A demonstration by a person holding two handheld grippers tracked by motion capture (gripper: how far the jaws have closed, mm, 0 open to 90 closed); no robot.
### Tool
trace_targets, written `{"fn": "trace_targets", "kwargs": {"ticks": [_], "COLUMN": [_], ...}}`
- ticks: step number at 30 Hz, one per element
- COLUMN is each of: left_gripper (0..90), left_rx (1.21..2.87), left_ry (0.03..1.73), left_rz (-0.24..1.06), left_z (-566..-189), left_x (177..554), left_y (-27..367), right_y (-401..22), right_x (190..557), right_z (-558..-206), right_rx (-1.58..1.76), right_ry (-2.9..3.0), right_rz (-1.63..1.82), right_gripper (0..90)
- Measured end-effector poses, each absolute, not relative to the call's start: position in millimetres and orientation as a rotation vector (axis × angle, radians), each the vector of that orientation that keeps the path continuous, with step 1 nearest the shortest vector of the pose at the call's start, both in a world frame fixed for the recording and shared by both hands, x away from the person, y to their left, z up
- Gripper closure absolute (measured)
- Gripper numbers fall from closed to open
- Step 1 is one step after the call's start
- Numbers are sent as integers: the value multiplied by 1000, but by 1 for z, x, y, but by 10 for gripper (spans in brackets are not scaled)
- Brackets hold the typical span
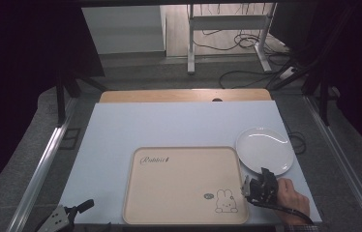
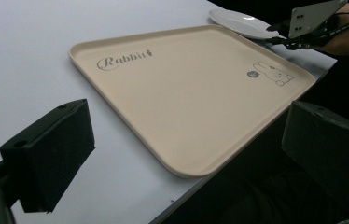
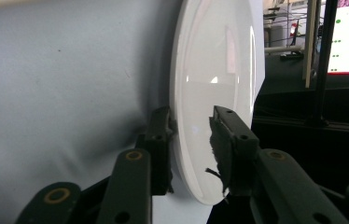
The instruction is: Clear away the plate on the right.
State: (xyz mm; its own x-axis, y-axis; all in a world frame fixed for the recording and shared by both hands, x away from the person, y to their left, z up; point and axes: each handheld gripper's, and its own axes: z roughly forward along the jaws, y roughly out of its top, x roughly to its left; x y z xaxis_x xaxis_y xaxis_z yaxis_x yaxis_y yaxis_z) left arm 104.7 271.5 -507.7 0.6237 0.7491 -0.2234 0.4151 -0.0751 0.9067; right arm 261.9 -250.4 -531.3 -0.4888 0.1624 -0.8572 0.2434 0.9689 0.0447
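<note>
Glossy white plate [image 1: 264, 150], matt beige plastic tray [image 1: 184, 186], smooth pale tabletop [image 1: 169, 125]

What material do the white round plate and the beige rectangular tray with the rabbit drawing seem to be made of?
The white round plate looks like glazed ceramic, or possibly glossy melamine: it shows sharp bright reflections and a smooth rim. The beige rectangular tray looks like matte plastic: an even colour, soft dull sheen, rounded moulded lip and printed graphics. Neither can be confirmed by sight alone.
</note>
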Motion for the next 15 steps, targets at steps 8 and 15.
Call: {"fn": "trace_targets", "kwargs": {"ticks": [8, 15], "left_gripper": [18, 18], "left_rx": [1701, 1700], "left_ry": [964, 963], "left_rz": [361, 362], "left_z": [-508, -508], "left_x": [105, 105], "left_y": [272, 272], "right_y": [-249, -246], "right_x": [271, 272], "right_z": [-540, -543], "right_rx": [284, 276], "right_ry": [2100, 2097], "right_rz": [-168, -201], "right_gripper": [763, 862]}}
